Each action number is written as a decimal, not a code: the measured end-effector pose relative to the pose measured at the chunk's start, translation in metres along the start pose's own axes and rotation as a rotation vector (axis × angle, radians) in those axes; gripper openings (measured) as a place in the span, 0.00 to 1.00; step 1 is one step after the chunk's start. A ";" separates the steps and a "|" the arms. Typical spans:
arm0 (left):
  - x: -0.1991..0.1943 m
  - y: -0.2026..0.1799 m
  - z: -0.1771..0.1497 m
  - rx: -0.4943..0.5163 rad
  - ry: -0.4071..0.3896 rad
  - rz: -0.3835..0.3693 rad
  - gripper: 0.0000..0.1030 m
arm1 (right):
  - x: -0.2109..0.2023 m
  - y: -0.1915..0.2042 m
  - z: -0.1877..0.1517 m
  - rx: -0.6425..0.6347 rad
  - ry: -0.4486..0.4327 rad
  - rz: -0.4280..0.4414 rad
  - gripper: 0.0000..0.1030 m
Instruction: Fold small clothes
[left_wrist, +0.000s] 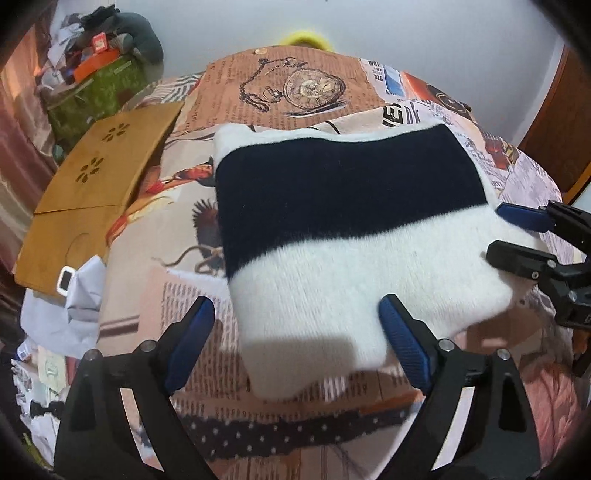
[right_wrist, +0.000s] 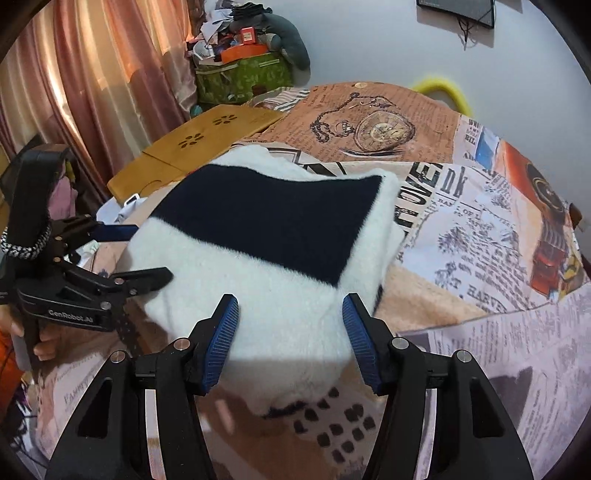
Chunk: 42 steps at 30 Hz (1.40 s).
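Right wrist view only: pink curtain (right_wrist: 92, 85) at 10 o'clock. Newspaper-print bedspread (left_wrist: 295, 92) carries folded fuzzy sweater (left_wrist: 332, 229), centre, white with navy band. Left gripper (left_wrist: 297, 332) at 6 o'clock, released; right gripper (right_wrist: 290, 332) likewise spread, nothing held.

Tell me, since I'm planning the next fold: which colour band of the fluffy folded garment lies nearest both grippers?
The white band of the fluffy black-and-white garment; the black band lies beyond it, farther from both open grippers.
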<state>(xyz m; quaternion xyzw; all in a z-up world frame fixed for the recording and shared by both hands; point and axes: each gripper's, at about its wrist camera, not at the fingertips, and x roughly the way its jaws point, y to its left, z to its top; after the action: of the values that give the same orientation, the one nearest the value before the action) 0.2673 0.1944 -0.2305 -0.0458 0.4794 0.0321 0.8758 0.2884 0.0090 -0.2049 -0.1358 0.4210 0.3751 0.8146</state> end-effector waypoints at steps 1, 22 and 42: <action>-0.004 -0.001 -0.004 0.001 -0.004 0.007 0.89 | -0.002 0.000 -0.002 -0.002 0.001 -0.011 0.53; -0.243 -0.034 -0.003 -0.064 -0.547 0.088 0.88 | -0.186 0.032 -0.009 0.045 -0.400 0.052 0.53; -0.364 -0.090 -0.095 -0.027 -0.856 0.075 1.00 | -0.293 0.104 -0.054 0.012 -0.750 -0.090 0.99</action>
<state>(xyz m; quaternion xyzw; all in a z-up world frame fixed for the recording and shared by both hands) 0.0009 0.0895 0.0297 -0.0223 0.0734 0.0865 0.9933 0.0748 -0.0954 0.0029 -0.0027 0.0890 0.3602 0.9286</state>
